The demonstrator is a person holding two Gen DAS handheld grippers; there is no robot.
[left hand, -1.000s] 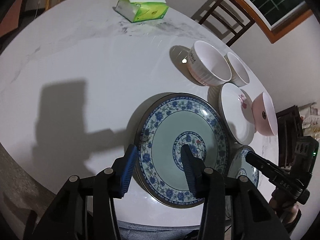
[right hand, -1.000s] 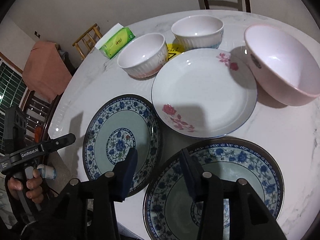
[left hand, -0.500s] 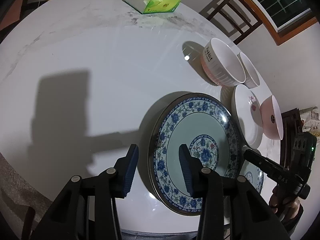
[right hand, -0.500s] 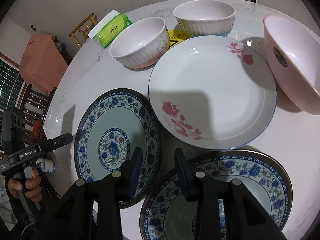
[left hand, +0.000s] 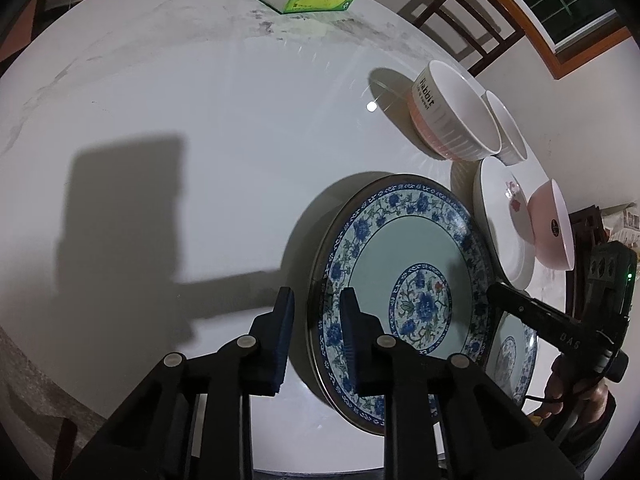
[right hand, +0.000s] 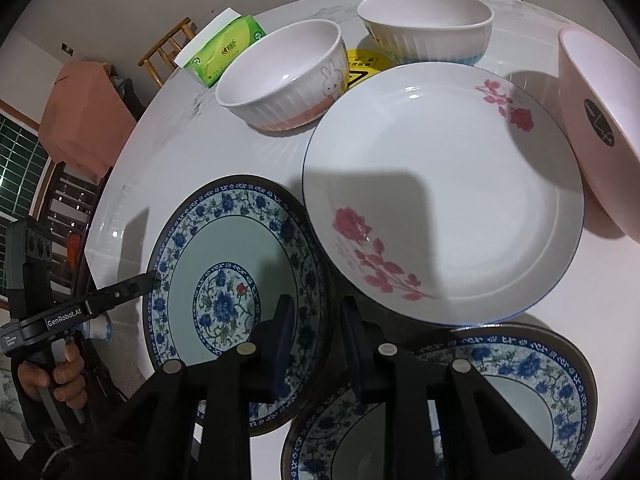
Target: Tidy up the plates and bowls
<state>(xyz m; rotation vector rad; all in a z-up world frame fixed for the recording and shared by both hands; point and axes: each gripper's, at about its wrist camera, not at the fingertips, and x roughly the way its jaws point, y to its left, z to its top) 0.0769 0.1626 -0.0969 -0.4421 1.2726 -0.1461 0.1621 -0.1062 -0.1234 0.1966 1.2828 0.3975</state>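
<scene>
The left gripper (left hand: 316, 334) is straddling the near rim of the blue-patterned plate (left hand: 404, 276), jaws narrowed but not yet clamping, probably to lift it for stacking. The right gripper (right hand: 314, 340) is bracketing the plate's opposite rim. Both jaws were wider a second ago.

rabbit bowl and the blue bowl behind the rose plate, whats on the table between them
A yellow sticker lies flat between rabbit bowl and blue bowl, seen from the right wrist.
</scene>
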